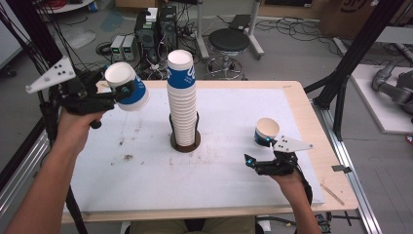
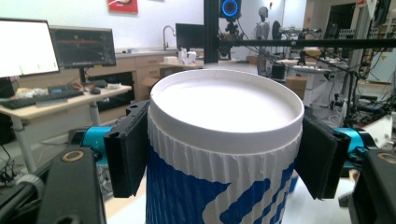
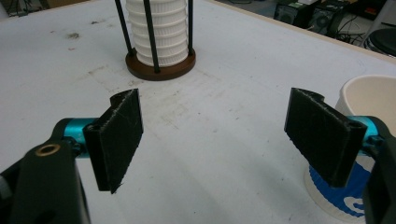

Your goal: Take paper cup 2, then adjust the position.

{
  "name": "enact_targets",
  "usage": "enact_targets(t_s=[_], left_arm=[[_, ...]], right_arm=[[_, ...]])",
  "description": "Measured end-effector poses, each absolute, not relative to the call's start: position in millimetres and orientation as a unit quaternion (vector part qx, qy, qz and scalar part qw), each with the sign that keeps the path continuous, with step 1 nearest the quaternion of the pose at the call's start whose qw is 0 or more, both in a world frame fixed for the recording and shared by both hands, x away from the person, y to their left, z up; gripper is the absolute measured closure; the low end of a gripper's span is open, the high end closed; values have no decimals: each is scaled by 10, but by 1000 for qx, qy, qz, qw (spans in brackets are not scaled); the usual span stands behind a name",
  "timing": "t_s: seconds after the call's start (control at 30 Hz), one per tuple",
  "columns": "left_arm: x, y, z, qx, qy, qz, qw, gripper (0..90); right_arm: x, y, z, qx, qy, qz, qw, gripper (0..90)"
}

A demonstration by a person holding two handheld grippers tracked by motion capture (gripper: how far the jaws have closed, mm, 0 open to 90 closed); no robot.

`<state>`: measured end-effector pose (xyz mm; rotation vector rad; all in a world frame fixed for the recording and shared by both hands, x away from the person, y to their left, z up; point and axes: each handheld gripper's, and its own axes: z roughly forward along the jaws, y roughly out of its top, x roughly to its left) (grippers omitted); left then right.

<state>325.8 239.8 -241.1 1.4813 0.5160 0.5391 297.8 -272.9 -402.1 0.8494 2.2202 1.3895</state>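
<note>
One cup (image 1: 127,87) sits clenched between your left gripper (image 1: 124,91) pads just under its rim, held in the air to the left of the tall cup stack (image 1: 182,97) in its holder (image 1: 185,141) — the paper wall is thin, so squeezing harder could crush it, and bringing it in tilted could knock that stack over. Your right gripper (image 1: 254,161) rests low over the table (image 1: 146,170) with its jaws spread and nothing between them, just beside a second cup (image 1: 266,131) standing near the right edge — a careless sweep there would tip it.
</note>
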Motion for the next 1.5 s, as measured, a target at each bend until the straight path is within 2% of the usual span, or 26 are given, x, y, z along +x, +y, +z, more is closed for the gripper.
enact_targets(t_s=[0.53,1.07,1.5], left_arm=[[3068,2325,-3160,674,238,217,665,281],[3115,2215,-3415,683,240,200,660,281],[3094,2129,-3476,691,237,186,657,281]], right_arm=[[2987,-2676,-4040,300,796,490,189,199],[3005,-2669,-4063,300,798,488,187,198],[2954,-2722,-4052,301,796,489,191,199]])
